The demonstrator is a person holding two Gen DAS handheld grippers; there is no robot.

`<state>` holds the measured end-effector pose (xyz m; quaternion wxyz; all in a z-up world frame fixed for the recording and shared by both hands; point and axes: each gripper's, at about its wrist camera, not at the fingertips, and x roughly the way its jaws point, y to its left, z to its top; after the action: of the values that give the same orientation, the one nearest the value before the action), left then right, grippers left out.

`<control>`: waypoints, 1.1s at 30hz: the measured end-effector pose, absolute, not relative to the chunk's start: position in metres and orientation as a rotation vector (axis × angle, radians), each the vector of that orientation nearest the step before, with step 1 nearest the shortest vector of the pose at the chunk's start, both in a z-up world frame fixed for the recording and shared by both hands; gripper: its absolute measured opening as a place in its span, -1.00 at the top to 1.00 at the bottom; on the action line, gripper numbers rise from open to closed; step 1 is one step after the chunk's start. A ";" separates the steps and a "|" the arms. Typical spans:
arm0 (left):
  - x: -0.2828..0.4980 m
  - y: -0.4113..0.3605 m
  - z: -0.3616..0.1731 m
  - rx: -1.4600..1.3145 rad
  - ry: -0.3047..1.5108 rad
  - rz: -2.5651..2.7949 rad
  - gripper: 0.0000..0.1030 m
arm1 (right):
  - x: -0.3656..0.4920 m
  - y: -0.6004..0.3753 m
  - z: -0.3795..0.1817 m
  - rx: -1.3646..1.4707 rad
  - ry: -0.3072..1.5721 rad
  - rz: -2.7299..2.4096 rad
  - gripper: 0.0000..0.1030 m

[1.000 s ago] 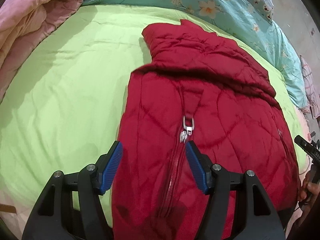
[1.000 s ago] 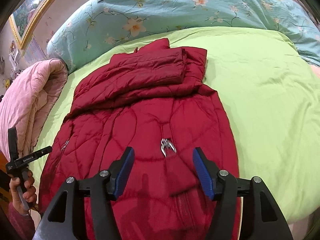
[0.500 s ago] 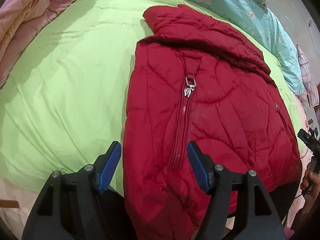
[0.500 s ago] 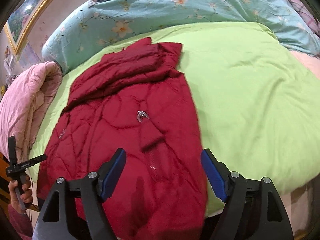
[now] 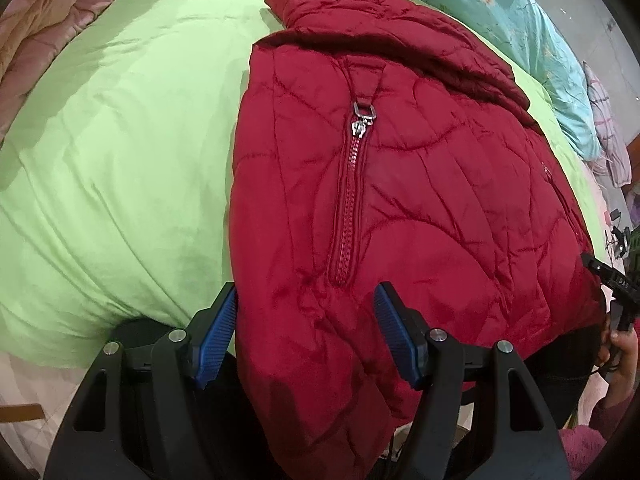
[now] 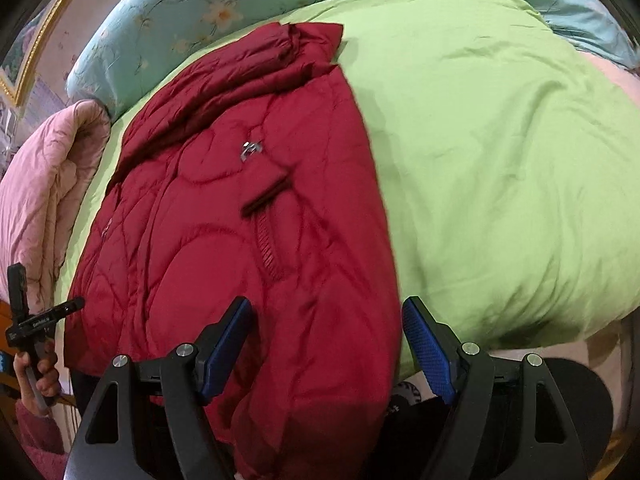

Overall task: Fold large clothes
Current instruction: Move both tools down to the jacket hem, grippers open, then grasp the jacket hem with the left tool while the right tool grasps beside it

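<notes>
Red quilted jacket (image 5: 420,208) now overhangs the bed's (image 5: 120,160) lower-frame edge; our left gripper (image 5: 306,328) and right gripper (image 6: 326,344) jaws, the right just widened, straddle its hem, spread, ready to pinch.

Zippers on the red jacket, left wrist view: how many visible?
2. A long zipper runs down the jacket from a metal pull; a small one sits near its right edge. Others may be hidden in folds.

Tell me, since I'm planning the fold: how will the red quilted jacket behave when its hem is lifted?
The red quilted jacket will probably drape limply; its hem already sags over the bed edge. Puffy quilting suggests it is light yet springy. The smooth shell may slip.
</notes>
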<state>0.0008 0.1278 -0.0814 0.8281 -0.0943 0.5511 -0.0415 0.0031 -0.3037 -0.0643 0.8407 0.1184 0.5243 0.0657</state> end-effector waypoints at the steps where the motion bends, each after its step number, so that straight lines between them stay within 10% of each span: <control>1: 0.000 0.128 -0.083 -0.201 1.176 -0.090 -0.31 | 0.001 -0.303 -0.065 0.260 1.114 0.152 -0.53; 20: -0.014 0.113 -0.089 -0.179 1.235 -0.155 -0.32 | -0.025 -0.290 -0.065 0.268 1.164 0.263 -0.20; 33: -0.022 0.103 -0.066 -0.118 1.138 -0.176 0.73 | -0.035 -0.291 -0.052 0.275 1.112 0.313 0.46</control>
<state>-0.0224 0.1033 -0.0658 0.8371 -0.0558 0.5378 -0.0830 -0.0350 -0.2913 -0.0520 0.8289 0.1294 0.5239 0.1476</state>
